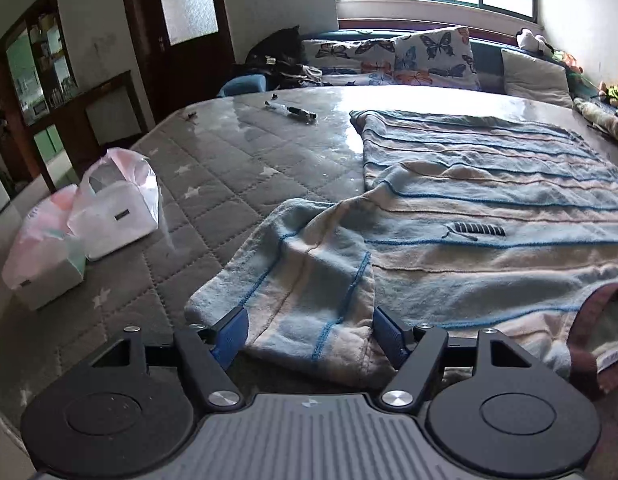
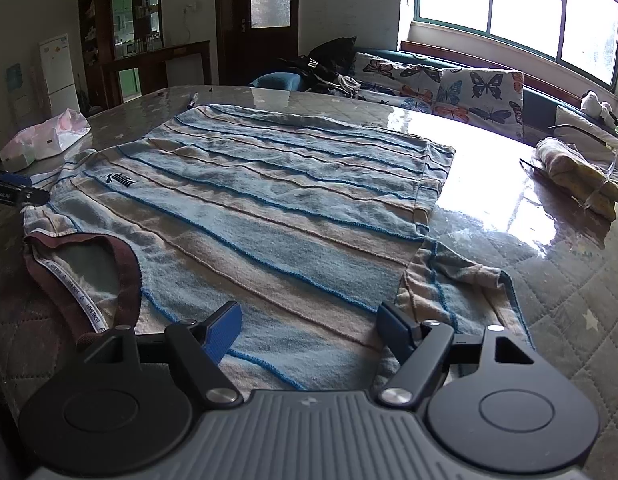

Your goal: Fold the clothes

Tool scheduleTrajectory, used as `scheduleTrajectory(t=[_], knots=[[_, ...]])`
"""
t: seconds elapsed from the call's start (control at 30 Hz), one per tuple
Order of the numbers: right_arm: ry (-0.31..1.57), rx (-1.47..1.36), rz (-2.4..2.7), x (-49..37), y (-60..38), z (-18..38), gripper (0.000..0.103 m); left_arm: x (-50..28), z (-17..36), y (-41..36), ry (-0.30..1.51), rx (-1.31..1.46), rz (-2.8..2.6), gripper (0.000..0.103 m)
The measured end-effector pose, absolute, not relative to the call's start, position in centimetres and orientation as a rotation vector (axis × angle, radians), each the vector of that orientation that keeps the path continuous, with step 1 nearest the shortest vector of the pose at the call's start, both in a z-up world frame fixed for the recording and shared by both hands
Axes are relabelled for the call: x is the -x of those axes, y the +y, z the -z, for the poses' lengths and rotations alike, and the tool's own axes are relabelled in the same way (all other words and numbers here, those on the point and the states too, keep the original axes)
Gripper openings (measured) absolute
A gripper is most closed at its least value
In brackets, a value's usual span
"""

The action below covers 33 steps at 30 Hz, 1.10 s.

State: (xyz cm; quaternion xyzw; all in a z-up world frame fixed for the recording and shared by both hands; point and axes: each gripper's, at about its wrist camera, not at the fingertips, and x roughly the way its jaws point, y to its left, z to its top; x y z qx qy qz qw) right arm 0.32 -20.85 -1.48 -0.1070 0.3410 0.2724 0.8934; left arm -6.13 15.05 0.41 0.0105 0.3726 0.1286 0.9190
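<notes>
Striped shirt [image 2: 269, 208] lies spread flat on the quilted table [image 1: 213, 184], both sleeves out, no fold showing. Left gripper [image 1: 311, 332] and right gripper [image 2: 309, 330] hover over it, jaws apart, gripping nothing.

A lived-in home room: a quilted mattress [image 1: 213, 184] under a wide window [image 2: 517, 12], butterfly-print cushions [image 2: 481, 92], a wooden door [image 2: 257, 20], glass-fronted cabinet [image 2: 125, 20] and white refrigerator [image 2: 59, 72].
</notes>
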Motion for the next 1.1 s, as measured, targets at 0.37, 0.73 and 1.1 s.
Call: scheduleTrajectory(t=[0.37, 0.73, 1.1], knots=[[0.705, 0.214, -0.569, -0.3, -20.4, 1.7, 0.085, -1.2, -3.1, 15.0, 0.705, 0.085, -0.219, 0.081], [0.684, 0.211, -0.611, -0.3, -19.8, 2.4, 0.103, -12.3, -2.7, 13.6, 0.720, -0.010, -0.273, 0.103], [0.676, 0.200, -0.616, -0.5, -19.9, 2.6, 0.103, -21.7, -0.4, 15.0, 0.783, -0.038, -0.295, 0.103]])
